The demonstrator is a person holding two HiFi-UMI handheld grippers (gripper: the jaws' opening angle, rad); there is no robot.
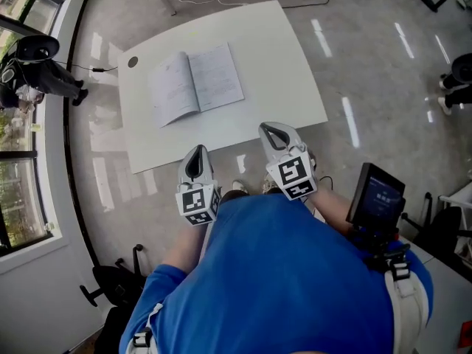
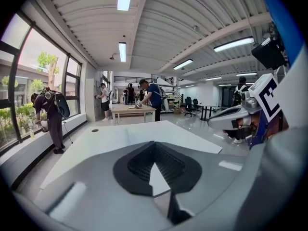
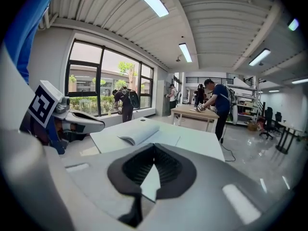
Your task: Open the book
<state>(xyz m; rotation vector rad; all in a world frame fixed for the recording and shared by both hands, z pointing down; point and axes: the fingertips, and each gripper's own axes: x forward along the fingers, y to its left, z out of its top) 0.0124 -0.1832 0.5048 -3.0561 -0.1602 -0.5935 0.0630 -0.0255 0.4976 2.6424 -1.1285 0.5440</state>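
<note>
Book [image 1: 195,83] lies open mid-table [image 1: 287,57]. My left tongs [image 1: 196,150] and right tongs [image 1: 272,127] are both clenched, empty, off the near edge. Dark round cap [image 1: 133,62] near the table's corner, apart from the book.

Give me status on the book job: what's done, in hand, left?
Done: the book lies open, pages up, on the white table. In hand: nothing. The left gripper and right gripper are both shut and empty, held close to the person's body at the table's near edge, apart from the book. Left: nothing visible, the task looks complete.
</note>
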